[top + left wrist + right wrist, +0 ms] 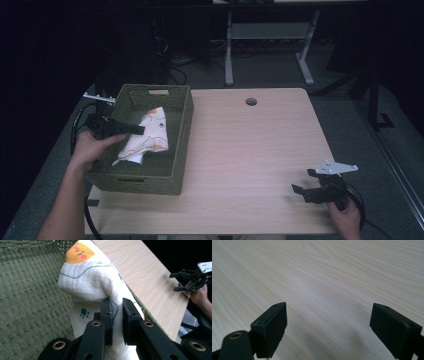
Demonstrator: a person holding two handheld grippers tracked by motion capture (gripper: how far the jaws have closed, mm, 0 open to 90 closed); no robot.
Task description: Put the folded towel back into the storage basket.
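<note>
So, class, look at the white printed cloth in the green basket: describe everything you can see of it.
The cloth is white, soft-looking woven fabric, printed with thin blue lines, a small blue paw mark and an orange patch with pink dots. It lies bunched and folded inside the green woven basket, leaning toward the wall nearest the open tabletop. The left hand-held gripper pinches a fold of it between nearly closed jaws.

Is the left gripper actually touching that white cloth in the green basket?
Touching. In the left gripper view, the left gripper has its jaws closed on a fold of the white cloth, pinched between both pads.
</note>
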